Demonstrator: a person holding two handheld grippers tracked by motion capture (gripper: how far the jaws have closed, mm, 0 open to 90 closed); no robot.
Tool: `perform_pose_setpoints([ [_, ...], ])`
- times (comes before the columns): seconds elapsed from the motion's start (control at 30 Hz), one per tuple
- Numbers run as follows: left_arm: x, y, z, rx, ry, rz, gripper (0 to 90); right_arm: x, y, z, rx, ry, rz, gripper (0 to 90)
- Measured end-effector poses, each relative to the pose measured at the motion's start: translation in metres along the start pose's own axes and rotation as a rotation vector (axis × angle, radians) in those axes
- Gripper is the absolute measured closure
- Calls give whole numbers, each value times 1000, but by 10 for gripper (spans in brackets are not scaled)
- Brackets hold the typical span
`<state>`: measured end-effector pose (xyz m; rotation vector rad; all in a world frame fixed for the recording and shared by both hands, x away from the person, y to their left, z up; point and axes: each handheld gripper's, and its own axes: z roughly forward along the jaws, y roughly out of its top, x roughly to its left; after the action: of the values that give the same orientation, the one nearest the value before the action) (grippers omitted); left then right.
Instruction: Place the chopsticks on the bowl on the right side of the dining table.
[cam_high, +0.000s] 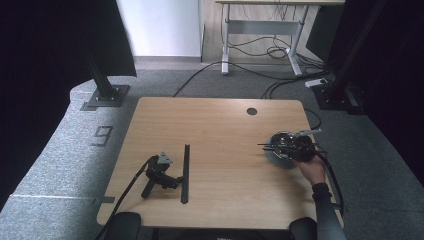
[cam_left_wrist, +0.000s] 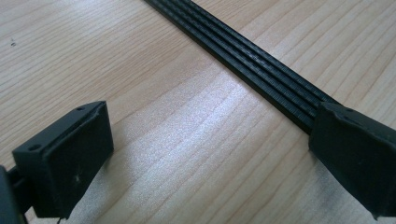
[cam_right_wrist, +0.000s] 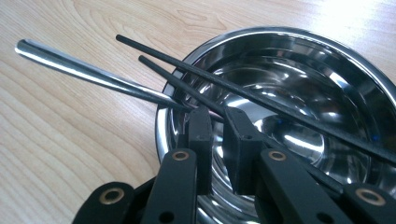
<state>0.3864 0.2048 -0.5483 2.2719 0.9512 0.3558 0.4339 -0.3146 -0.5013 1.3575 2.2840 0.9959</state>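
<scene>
A steel bowl (cam_high: 274, 157) stands at the table's right side, and my right gripper (cam_high: 289, 148) hangs over it in a person's hand. Two black chopsticks (cam_high: 265, 146) stick out to the left over the rim. In the right gripper view the jaws of my right gripper (cam_right_wrist: 218, 116) are shut on the nearer black chopstick (cam_right_wrist: 173, 81). The other chopstick (cam_right_wrist: 261, 95) crosses the bowl (cam_right_wrist: 308, 51), and a silver utensil handle (cam_right_wrist: 88, 70) rests on the rim by the left jaw. My left gripper (cam_high: 172, 179) lies on the table with no hand on it, open.
A long black ribbed strip (cam_high: 186, 172) lies on the wooden table (cam_high: 220, 120) beside the left gripper; its end reaches the right jaw of that gripper (cam_left_wrist: 210, 116). The strip (cam_left_wrist: 252, 65) runs away diagonally. A round cable hole (cam_high: 251, 111) sits at the back right.
</scene>
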Motion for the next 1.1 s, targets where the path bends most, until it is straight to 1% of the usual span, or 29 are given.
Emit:
perform_pose_setpoints([
  [0.43,0,0,0,0,0,0,0,4,9,15,3,-37,-39,795],
  [0.57,0,0,0,0,0,0,0,3,10,17,0,-48,-37,768],
  [0.73,0,0,0,0,0,0,0,1,10,15,0,-54,-37,724],
  [0.77,0,0,0,0,0,0,0,-1,8,12,-9,-54,-31,654],
  [0.83,0,0,0,0,0,0,0,-3,7,9,-11,-52,-31,589],
  [0.93,0,0,0,0,0,0,0,-7,2,1,-19,-73,-26,502],
  [1.0,0,0,0,0,0,0,0,-12,-2,-6,-29,-99,-19,461],
  [1.1,0,0,0,0,0,0,0,-23,-9,-15,-46,-115,9,379],
])
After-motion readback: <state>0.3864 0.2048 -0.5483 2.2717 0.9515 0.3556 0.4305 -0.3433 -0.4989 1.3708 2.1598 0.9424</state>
